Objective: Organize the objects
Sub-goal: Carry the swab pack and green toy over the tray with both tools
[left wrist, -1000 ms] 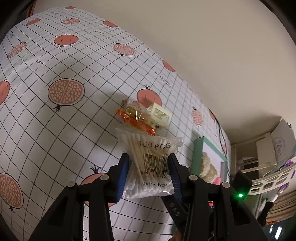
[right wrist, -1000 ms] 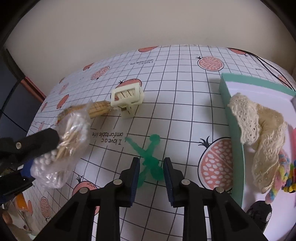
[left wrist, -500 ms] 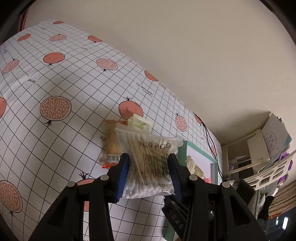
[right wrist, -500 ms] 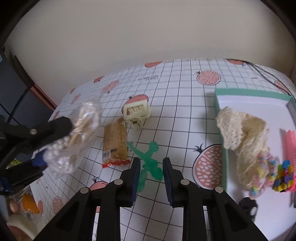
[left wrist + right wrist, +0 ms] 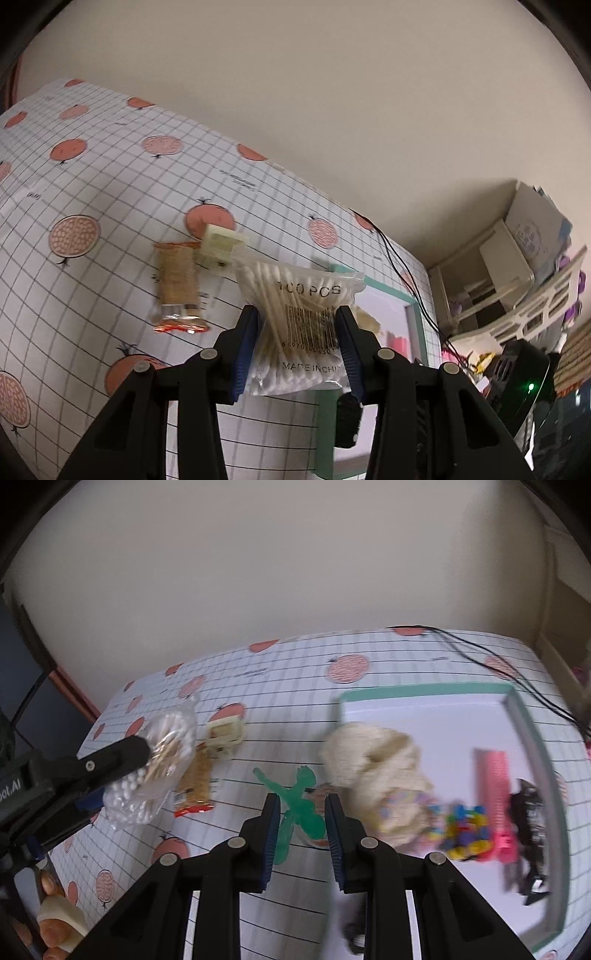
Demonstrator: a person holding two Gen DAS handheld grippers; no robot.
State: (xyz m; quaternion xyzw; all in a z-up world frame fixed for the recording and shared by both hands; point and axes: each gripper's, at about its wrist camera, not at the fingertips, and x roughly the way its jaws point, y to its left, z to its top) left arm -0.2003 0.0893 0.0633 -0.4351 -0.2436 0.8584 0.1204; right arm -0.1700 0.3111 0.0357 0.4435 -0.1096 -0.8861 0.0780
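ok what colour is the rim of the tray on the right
Teal green rim around a white inside; the right wrist view shows it best.

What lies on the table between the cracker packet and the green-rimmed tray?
In the right wrist view, only the green plastic figure, gripped by the right gripper, lies between the cracker packet and the tray.

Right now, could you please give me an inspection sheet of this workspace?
Surface: table under a grid cloth with pomegranate prints.
Job's things: cotton swab bag in the left gripper; green plastic figure in the right gripper; cracker packet and cream clip lying on the cloth; green-rimmed tray holding lace, colourful beads, a pink comb and a black item.
Clutter: nothing seen on the cloth.
Grippers: both shut on their loads, off the table.
Cables: black cable across the far corner.
Surroundings: plain wall; cluttered white shelves.
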